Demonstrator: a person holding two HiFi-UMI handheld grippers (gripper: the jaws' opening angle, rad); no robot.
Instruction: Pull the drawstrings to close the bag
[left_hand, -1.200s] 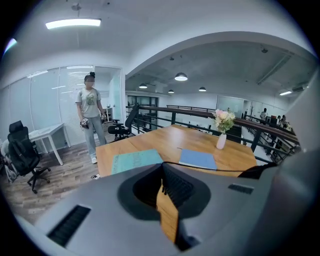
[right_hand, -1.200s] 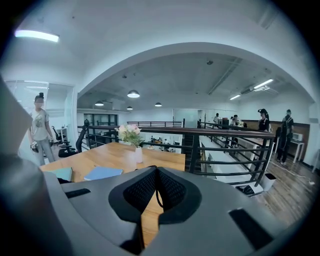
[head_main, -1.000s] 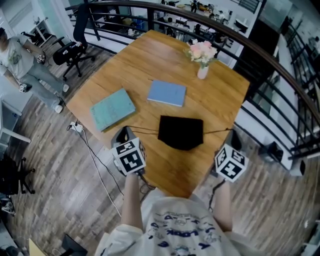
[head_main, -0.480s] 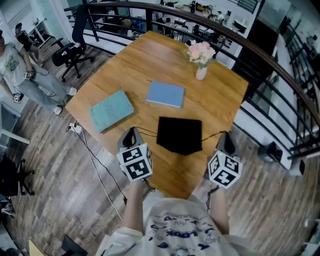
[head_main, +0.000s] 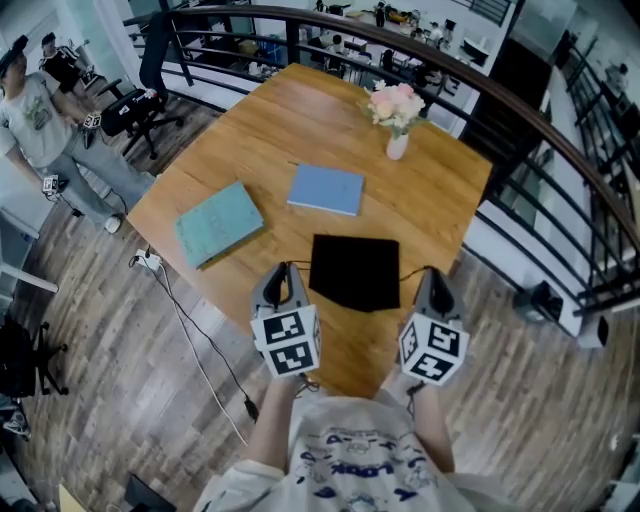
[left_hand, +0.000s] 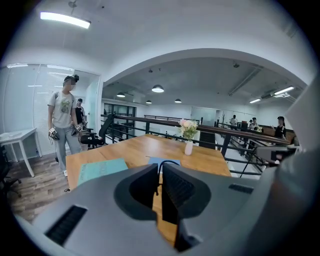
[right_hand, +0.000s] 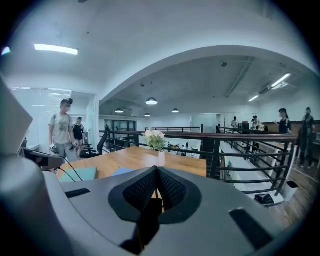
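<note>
Black fabric drawstring bag (head_main: 354, 272) lies flat by the near corner of the wooden desk (head_main: 300, 130), with bare wood on every side. A teal book (head_main: 218, 221) and a blue book (head_main: 327, 189) sit farther in, and a white vase of pink flowers (head_main: 397, 110) stands by the far right edge. The left gripper (head_main: 281, 268) hovers just off the bag's left side and the right gripper (head_main: 432, 272) just off its right, both at the desk's near edges. Thin black cords, the left drawstring (head_main: 298, 264) and the right drawstring (head_main: 408, 272), run from the bag to the tips.

Over to the left gripper view: the left gripper (left_hand: 159, 167) has its grey ribbed jaws nearly together on the left drawstring (left_hand: 167, 161), which arcs over the tips.

Right gripper view: the right gripper (right_hand: 156, 170) is clamped tight, textured pads meeting on its cord.
</note>
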